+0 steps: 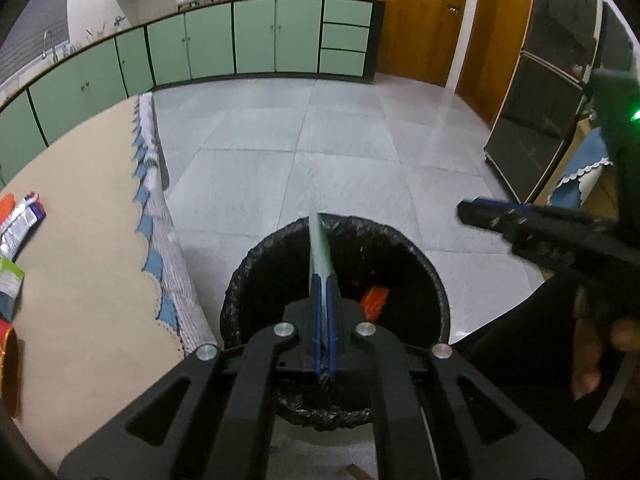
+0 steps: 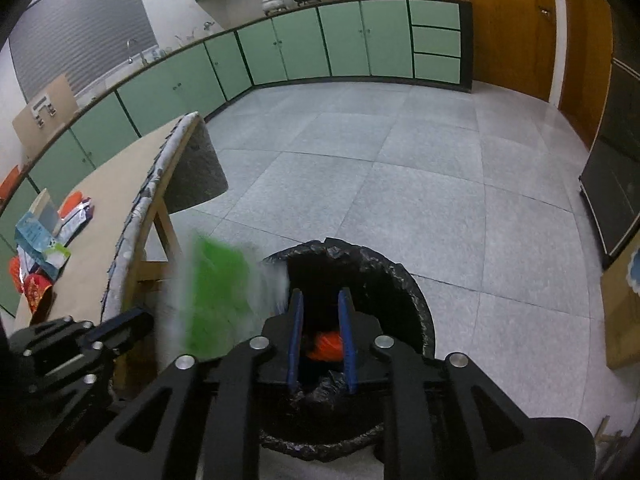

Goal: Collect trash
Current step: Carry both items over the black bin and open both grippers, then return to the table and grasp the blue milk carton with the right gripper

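Note:
My left gripper (image 1: 323, 280) is shut on a thin green and white wrapper (image 1: 319, 246), seen edge-on, and holds it over the black-lined trash bin (image 1: 240, 280). An orange wrapper (image 1: 375, 302) lies inside the bin. In the right wrist view the same wrapper (image 2: 218, 300) is a blurred green sheet left of the bin (image 2: 416, 296), held by the left gripper (image 2: 136, 324). My right gripper (image 2: 320, 300) is open and empty above the bin, with the orange wrapper (image 2: 326, 346) between its fingers below. The right gripper also shows in the left wrist view (image 1: 480, 212).
A table with a beige cover (image 1: 92, 240) stands left of the bin and carries several wrappers (image 2: 44, 248) and packets (image 1: 20, 224). Green cabinets (image 1: 256, 40) line the far wall. A dark cabinet (image 1: 536, 120) and wooden doors (image 1: 424, 20) stand at right. Grey tiled floor (image 2: 400, 180) lies beyond.

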Tool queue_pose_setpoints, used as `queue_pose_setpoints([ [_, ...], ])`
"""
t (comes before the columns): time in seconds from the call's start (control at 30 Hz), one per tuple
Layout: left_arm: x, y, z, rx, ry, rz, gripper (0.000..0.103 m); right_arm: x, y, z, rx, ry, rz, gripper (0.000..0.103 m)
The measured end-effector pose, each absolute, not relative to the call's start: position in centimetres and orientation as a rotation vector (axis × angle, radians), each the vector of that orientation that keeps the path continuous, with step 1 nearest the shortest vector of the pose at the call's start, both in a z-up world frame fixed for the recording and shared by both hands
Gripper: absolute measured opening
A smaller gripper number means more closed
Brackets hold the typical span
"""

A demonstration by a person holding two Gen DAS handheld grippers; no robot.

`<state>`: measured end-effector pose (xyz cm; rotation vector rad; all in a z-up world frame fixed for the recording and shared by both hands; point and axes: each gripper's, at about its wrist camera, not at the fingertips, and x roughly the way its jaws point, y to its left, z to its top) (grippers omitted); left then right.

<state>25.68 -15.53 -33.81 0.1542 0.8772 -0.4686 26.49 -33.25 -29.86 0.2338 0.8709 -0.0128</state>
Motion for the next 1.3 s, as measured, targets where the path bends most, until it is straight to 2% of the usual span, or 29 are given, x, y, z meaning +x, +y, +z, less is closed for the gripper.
queue_pose_setpoints([
  [0.03,25.8,-15.4,-34.0,0.156,0.882,-0.465,0.003,26.2,-33.2,-29.8,0.235,0.870,-0.013,0.018],
  [0.13,25.9,-14.9,-33.9,0.156,0.877,-0.447,0.017,26.0,-32.8,-29.2,0.234,0.859,-0.009,0.019],
  [0.2,25.5,-14.7,-32.9,0.157,0.860,-0.436,0.019,26.2,-32.6,-28.8,0.230,0.854,-0.002,0.022],
  [0.27,25.0,-14.1,-31.4,0.152,0.835,-0.419,0.025,26.1,-32.5,-28.4,0.226,0.850,0.004,0.025],
  [0.33,24.1,-12.8,-29.6,0.127,0.797,-0.387,0.050,25.8,-32.2,-27.6,0.218,0.839,0.014,0.028],
  [0.37,23.6,-11.9,-28.6,0.115,0.770,-0.362,0.058,25.6,-31.8,-26.9,0.210,0.829,0.025,0.029],
  [0.47,21.7,-9.0,-26.3,0.099,0.705,-0.284,0.065,25.2,-29.8,-24.8,0.178,0.794,0.072,0.030],
  [0.77,15.7,3.6,-20.7,0.040,0.545,0.101,0.077,25.1,-17.4,-19.0,0.058,0.668,0.360,0.033],
  [0.87,14.3,7.7,-19.4,-0.003,0.527,0.213,0.078,25.3,-13.1,-18.0,0.031,0.650,0.443,0.036],
  [1.3,13.0,18.1,-20.6,-0.073,0.553,0.365,0.079,28.6,1.7,-18.9,-0.089,0.611,0.629,0.038],
])
